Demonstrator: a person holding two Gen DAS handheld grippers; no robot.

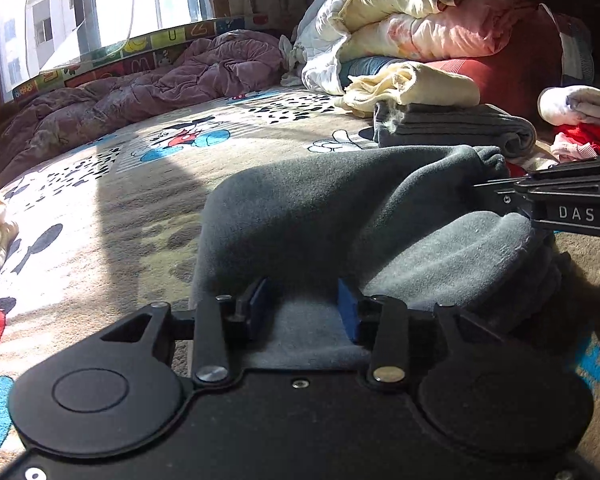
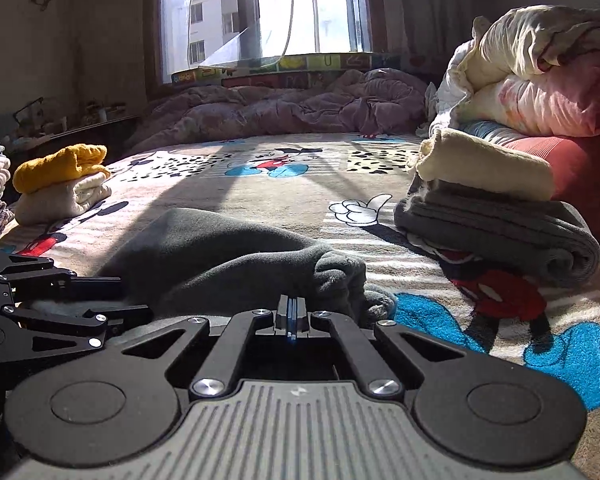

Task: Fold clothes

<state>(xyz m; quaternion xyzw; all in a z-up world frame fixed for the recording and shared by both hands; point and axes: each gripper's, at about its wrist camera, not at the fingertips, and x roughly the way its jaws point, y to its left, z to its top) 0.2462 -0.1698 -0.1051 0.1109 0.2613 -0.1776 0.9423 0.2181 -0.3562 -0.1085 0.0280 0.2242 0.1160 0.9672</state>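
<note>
Gray garment [image 1: 340, 208] lying lower center, long axis running lower left to upper right; left gripper [image 1: 304, 304] fingers spread around its edge, right gripper [image 2: 291, 316] fingers pressed together beside it.

low wrist views (close), facing window [image 2: 260, 12]

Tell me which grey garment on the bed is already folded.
The ribbed dark grey garment under the folded cream cloth, stacked neatly at right. The fleecy grey garment by the grippers lies loose and bunched.

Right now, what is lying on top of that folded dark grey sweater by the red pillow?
A folded cream garment rests on the dark grey sweater. Red-printed blanket shows beneath the sweater's front edge; the rest underneath is covered.
</note>
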